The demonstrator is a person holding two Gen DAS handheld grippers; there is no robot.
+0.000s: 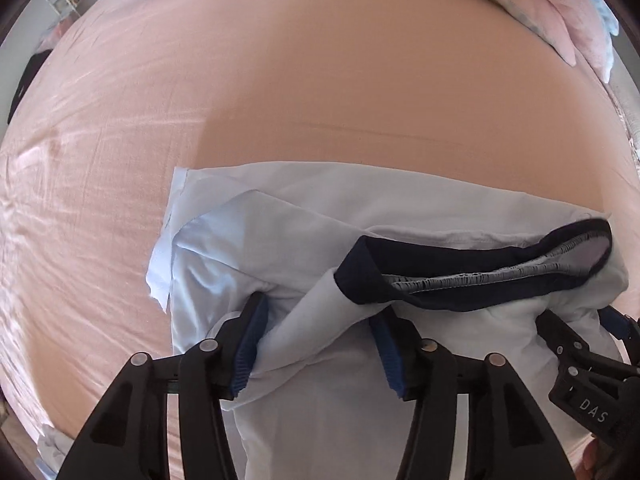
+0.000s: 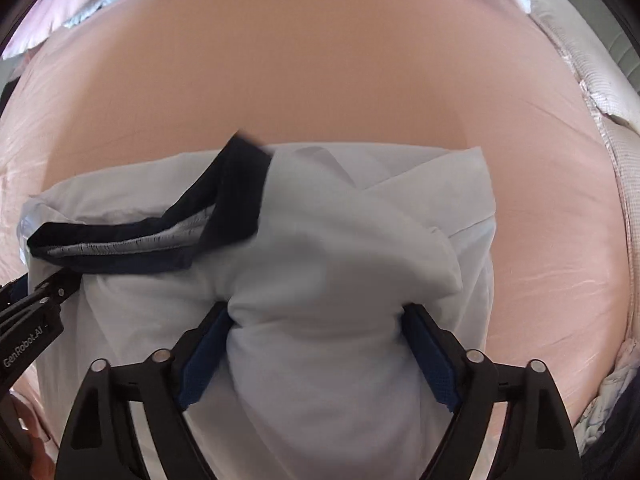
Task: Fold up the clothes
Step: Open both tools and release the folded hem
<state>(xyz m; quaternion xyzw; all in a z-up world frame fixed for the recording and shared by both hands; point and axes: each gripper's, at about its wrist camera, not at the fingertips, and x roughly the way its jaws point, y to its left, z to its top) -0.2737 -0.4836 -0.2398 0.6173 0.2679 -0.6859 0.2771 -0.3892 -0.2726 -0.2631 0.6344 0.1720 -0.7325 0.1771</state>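
Bed sheet (image 1: pixel 304 80): a pink sheet covers the bed; creased and sunlit on the left, smooth in the middle.
Pillows (image 1: pixel 568 20): pink and pale blue bedding lies along the far edge of the bed.
Shirt (image 1: pixel 320 216): a white shirt lies bunched on the sheet, close under both cameras; its left edge shows a thin flap sticking out past the main fold.
Collar (image 1: pixel 460 284): a dark navy band with a stitched inner seam, lying across the top of the shirt; in the right wrist view it sits at the shirt's left side (image 2: pixel 132 240).
Left gripper (image 1: pixel 316 344): points down at the shirt, jaws about half apart. A loose fold of white cloth runs between the blue pads (image 1: pixel 252 344) and touches them, but it is not pinched flat.
Right gripper (image 2: pixel 316 344): points down just right of the left one, jaws wide. A thick bundle of shirt (image 2: pixel 320 280) fills the gap and brushes both pads; whether the pads press on it I cannot tell.
Spacing: the two grippers stand just beside each other; each one's black frame shows at the edge of the other's view.
Bed edge (image 2: pixel 624 184): a pale quilted mattress border runs down the right.
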